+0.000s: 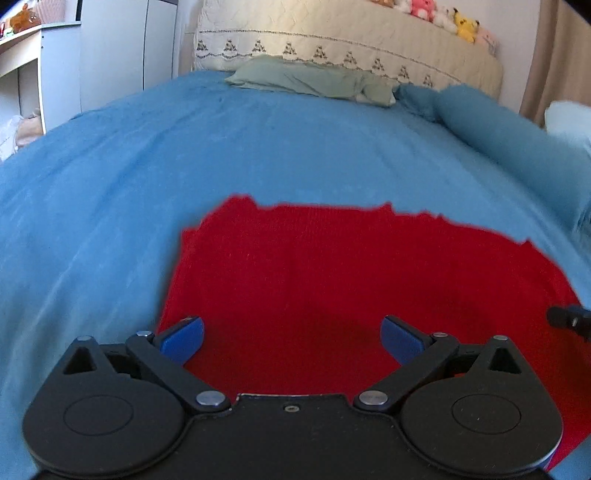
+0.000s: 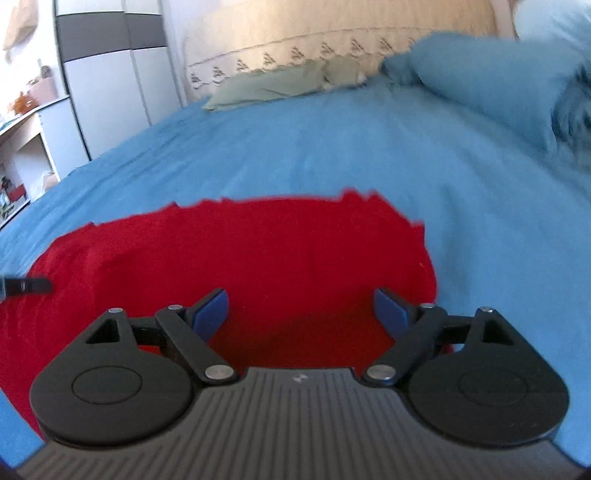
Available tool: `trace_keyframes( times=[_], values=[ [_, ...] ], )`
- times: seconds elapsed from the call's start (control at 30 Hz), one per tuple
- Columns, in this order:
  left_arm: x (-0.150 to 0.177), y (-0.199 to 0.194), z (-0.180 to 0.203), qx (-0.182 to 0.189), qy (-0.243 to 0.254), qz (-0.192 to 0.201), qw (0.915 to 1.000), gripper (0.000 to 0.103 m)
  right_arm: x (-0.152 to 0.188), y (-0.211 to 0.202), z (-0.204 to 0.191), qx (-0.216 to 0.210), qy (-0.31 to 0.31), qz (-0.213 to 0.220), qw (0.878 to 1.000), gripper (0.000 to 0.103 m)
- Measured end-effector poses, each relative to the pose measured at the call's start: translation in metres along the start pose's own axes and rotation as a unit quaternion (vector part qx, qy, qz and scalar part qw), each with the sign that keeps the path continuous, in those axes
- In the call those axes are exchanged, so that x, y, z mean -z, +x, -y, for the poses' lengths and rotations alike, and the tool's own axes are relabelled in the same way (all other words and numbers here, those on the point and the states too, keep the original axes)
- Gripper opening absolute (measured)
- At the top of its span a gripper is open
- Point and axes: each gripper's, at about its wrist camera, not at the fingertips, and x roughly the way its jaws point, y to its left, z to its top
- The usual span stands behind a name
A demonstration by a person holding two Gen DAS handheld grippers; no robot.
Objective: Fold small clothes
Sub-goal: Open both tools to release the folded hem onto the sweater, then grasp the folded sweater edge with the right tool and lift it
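Note:
A red knitted garment [image 1: 332, 266] lies flat on the blue bedspread [image 1: 184, 155]. My left gripper [image 1: 291, 336] is open, hovering over the garment's near left part, with nothing between its blue pads [image 1: 184, 338]. The same red garment [image 2: 240, 251] shows in the right wrist view. My right gripper [image 2: 301, 312] is open over its near right part, blue pads [image 2: 212, 312] wide apart and empty. A black tip of the right gripper [image 1: 569, 319] shows at the right edge of the left view; the left gripper's tip [image 2: 26, 286] shows at the left edge of the right view.
A green pillow [image 1: 314, 79] and a blue pillow [image 1: 498, 122] lie at the bed's far end by a cream headboard [image 1: 351, 40] topped with plush toys [image 1: 443, 16]. A white wardrobe [image 2: 107, 77] and shelves [image 1: 22, 66] stand to the left.

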Motion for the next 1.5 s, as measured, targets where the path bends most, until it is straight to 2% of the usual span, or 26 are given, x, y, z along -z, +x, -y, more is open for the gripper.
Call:
trace_keyframes(
  times=[0.1, 0.23, 0.37, 0.47, 0.53, 0.57, 0.73, 0.8, 0.87, 1.0, 1.07, 1.17, 1.27, 1.4, 1.5],
  values=[
    [0.004, 0.001, 0.007, -0.009, 0.023, -0.002, 0.9997, 0.103, 0.003, 0.003, -0.001, 0.003, -0.006, 0.006, 1.000, 0.102],
    [0.004, 0.004, 0.010, -0.017, 0.029, -0.015, 0.9993, 0.103, 0.005, -0.003, -0.001, 0.018, -0.009, 0.018, 1.000, 0.102],
    [0.005, 0.005, 0.008, -0.014, 0.040, -0.027, 0.9987, 0.103, 0.007, -0.016, 0.011, 0.061, 0.009, 0.016, 0.998, 0.102],
    [-0.001, 0.010, 0.015, -0.026, 0.062, -0.048, 0.9966, 0.103, 0.004, -0.039, 0.024, 0.066, 0.039, 0.021, 0.997, 0.102],
    [-0.008, 0.009, 0.021, -0.035, 0.070, -0.070, 0.9945, 0.103, 0.000, -0.061, 0.025, 0.070, 0.037, 0.028, 0.996, 0.102],
    [-0.010, 0.004, 0.022, -0.034, 0.065, -0.069, 0.9949, 0.103, -0.003, -0.076, 0.024, 0.071, 0.032, 0.030, 0.997, 0.102],
    [-0.013, -0.042, 0.037, 0.034, 0.004, -0.020, 0.9992, 0.103, -0.011, -0.148, 0.011, 0.074, 0.018, 0.024, 0.997, 0.102],
    [-0.009, -0.050, 0.049, 0.043, -0.006, -0.028, 0.9987, 0.103, 0.000, -0.167, 0.006, 0.080, 0.024, 0.001, 0.996, 0.102],
    [-0.001, -0.053, 0.065, 0.050, 0.005, -0.043, 0.9978, 0.103, 0.017, -0.178, 0.004, 0.072, 0.041, -0.012, 0.997, 0.102],
    [0.015, -0.052, 0.088, 0.037, 0.045, -0.055, 0.9968, 0.103, 0.057, -0.175, 0.005, 0.066, 0.094, -0.056, 0.992, 0.099],
    [0.021, -0.050, 0.092, 0.039, 0.052, -0.061, 0.9960, 0.103, 0.072, -0.170, 0.008, 0.052, 0.117, -0.063, 0.990, 0.097],
    [0.027, -0.047, 0.091, 0.045, 0.047, -0.063, 0.9958, 0.103, 0.084, -0.159, 0.010, 0.045, 0.133, -0.053, 0.989, 0.095],
    [0.028, -0.045, 0.086, 0.053, 0.041, -0.065, 0.9956, 0.103, 0.088, -0.151, 0.013, 0.046, 0.144, -0.025, 0.988, 0.095],
    [0.026, -0.042, 0.081, 0.060, 0.033, -0.062, 0.9957, 0.103, 0.082, -0.140, 0.029, 0.026, 0.197, 0.005, 0.980, 0.094],
    [0.024, -0.041, 0.078, 0.066, 0.021, -0.061, 0.9957, 0.103, 0.075, -0.131, 0.043, 0.012, 0.225, 0.017, 0.974, 0.084]
  ],
)
